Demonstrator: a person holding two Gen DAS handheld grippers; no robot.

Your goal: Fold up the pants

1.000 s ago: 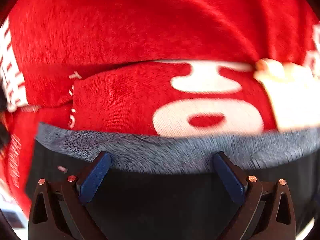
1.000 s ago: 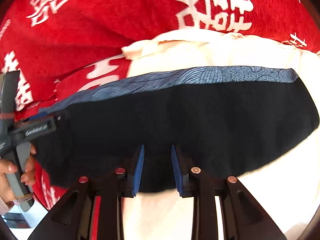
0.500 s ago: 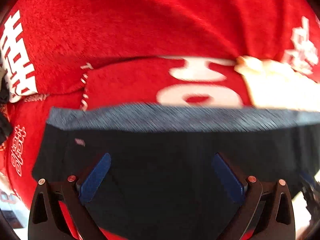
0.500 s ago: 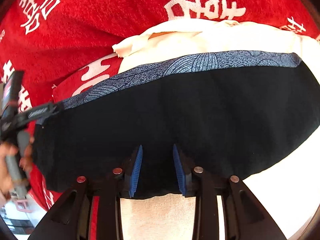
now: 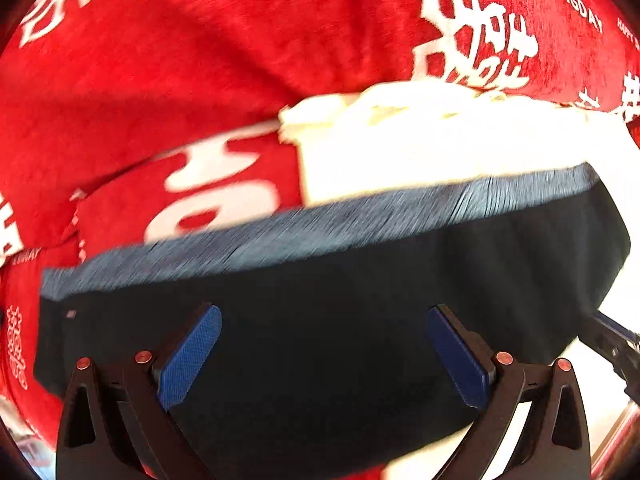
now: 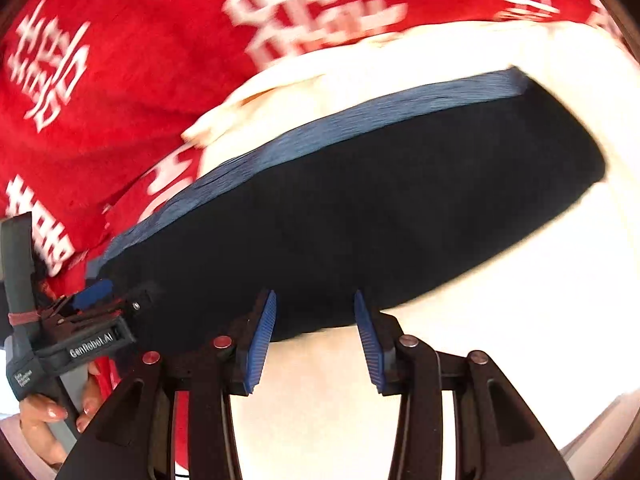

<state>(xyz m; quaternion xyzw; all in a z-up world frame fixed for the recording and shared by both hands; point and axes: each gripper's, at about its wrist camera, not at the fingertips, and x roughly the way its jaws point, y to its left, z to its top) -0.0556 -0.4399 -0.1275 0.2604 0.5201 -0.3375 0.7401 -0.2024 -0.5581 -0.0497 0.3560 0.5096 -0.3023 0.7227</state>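
On my left tongs (image 6: 100, 300), seen from my right wrist, white lettering on the black body read "GenRobot.AI"; a smaller white label lower on it was too small for me to read. The red cloth (image 5: 200, 80) under my work carried white print: "BIGDAY" stood near the upper right in my left wrist view, after letters cut off at the edge, among large white double-happiness characters. Other small lines of print there were too blurred to read.

pants (image 6: 380, 208) lie on a cloth (image 6: 500, 320), over a blanket (image 6: 140, 80).
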